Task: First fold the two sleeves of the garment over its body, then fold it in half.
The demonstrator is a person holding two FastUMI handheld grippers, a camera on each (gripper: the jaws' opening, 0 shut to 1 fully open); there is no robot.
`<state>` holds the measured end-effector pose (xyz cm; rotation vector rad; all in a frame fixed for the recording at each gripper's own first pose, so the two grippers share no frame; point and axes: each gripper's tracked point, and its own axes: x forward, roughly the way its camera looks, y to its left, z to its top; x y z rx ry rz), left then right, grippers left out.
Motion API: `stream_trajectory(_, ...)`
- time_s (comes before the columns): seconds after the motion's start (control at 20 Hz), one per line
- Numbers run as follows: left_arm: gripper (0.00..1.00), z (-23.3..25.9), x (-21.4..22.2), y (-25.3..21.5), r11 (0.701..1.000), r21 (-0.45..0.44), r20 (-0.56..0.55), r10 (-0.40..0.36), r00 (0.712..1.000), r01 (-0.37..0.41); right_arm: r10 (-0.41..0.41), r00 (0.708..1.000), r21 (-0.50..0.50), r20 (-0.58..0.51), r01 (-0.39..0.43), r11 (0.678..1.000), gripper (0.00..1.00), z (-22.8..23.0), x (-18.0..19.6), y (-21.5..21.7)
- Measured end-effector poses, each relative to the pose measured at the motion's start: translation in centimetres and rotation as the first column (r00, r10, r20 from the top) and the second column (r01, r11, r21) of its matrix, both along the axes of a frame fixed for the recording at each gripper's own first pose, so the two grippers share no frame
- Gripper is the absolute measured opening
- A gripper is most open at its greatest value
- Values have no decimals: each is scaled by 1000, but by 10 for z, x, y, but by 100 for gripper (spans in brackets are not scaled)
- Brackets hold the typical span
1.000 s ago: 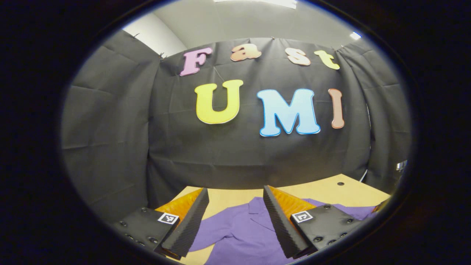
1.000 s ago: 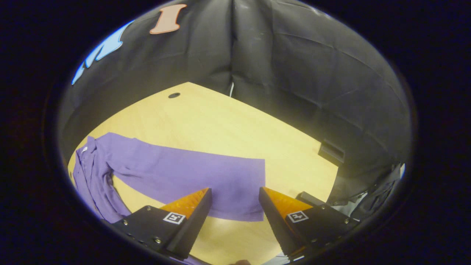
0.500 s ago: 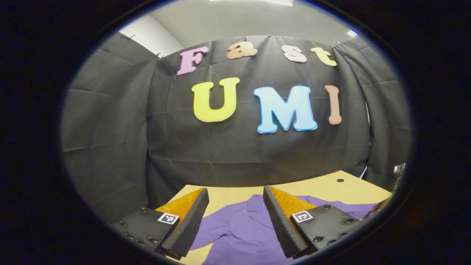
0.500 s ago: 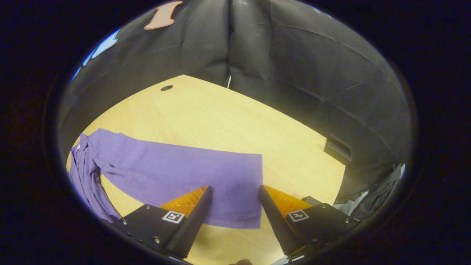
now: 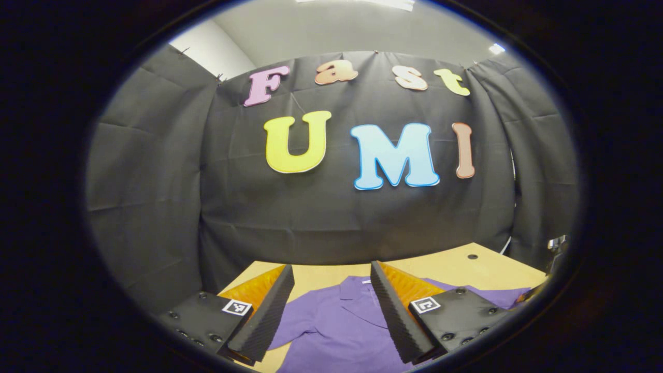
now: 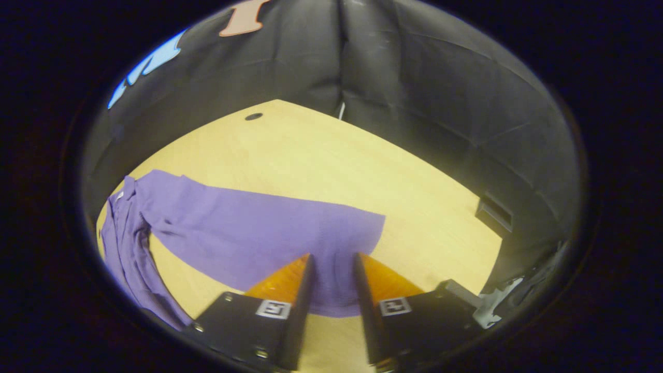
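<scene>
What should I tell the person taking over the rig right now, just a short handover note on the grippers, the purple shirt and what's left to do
Right gripper: fingers narrowed to a small gap over the cuff end of the long sleeve; whether they pinch the cloth cannot be told.
Left gripper: open, holding nothing, above the collar area of the purple shirt.
The shirt lies flat on the wooden table, the sleeve stretched out away from the body.
Done: no fold yet on that sleeve.
Left: fold both sleeves over the body, then fold the shirt in half.

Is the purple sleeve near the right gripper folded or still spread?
Spread: the sleeve lies flat on the table, stretched away from the body, unfolded.
</scene>
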<state>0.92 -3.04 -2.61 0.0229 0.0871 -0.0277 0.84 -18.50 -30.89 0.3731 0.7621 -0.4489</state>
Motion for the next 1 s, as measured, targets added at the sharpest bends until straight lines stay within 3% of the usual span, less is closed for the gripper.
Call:
stream_trajectory(0.05,95,1,-1,1,1000,1,3,0,1000,0,13,1000,-18,-10,-13,1000,42,0,-2,0)
stream_trajectory(0.15,96,3,-3,4,1000,1,10,6,1000,-6,29,1000,-20,8,-28,999,41,2,5,0)
stream_trajectory(0.25,96,3,-6,10,1000,2,10,14,1000,-15,-10,1000,30,16,9,1000,11,2,5,3)
stream_trajectory(0.45,95,1,-12,20,999,-3,5,36,999,-36,-77,993,192,91,59,980,3,14,14,5)
stream_trajectory(0.5,95,2,-13,23,999,-4,7,39,999,-39,-90,991,218,104,65,974,6,16,15,5)
stream_trajectory(0.6,95,3,-13,25,999,0,8,45,999,-45,-95,985,218,147,61,974,0,25,16,2)
stream_trajectory(1.0,95,3,-11,22,1000,-3,14,24,1000,-24,-22,942,270,335,-73,960,2,106,42,46)
